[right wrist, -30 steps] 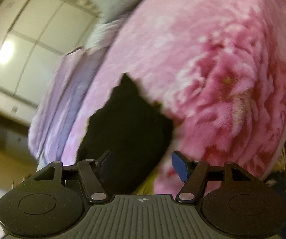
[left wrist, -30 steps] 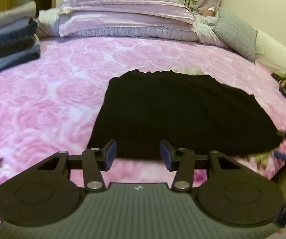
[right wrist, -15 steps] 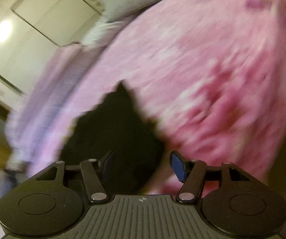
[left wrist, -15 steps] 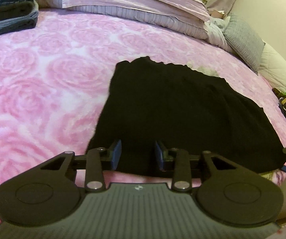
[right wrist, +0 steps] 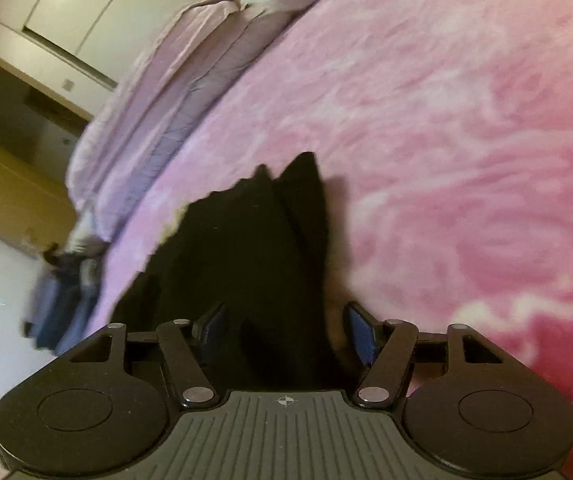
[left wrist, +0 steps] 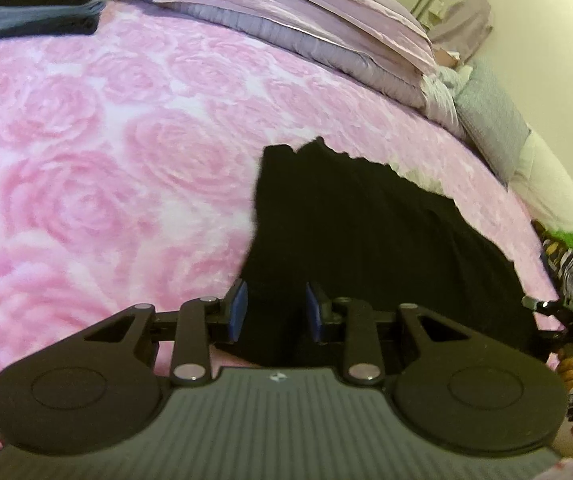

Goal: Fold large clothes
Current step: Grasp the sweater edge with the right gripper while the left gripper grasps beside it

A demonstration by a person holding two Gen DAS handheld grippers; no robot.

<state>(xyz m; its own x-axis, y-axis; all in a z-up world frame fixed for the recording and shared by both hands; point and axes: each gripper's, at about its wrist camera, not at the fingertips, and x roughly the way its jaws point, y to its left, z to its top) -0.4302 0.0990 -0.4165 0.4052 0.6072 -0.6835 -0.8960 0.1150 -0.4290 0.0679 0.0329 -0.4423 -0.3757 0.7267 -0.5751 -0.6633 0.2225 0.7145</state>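
A black garment (left wrist: 366,232) lies flat on the pink rose-patterned bedspread (left wrist: 106,160). My left gripper (left wrist: 276,310) is at the garment's near left corner. Its blue pads (left wrist: 239,312) stand a narrow gap apart, with black cloth filling the space between them. In the right wrist view the same garment (right wrist: 246,248) runs away from me over the bedspread (right wrist: 446,120). My right gripper (right wrist: 286,328) stands wide open over the garment's near end, with cloth between its fingers.
A stack of folded dark and blue clothes (left wrist: 34,4) sits at the far left of the bed. Folded lilac quilts (left wrist: 306,12) and a grey pillow (left wrist: 490,120) line the far side. Green and patterned items (left wrist: 570,256) lie at the right edge.
The left gripper moved in over the garment's near left corner and its fingers narrowed. The right gripper swung and came down over the garment's other near end, staying wide open.
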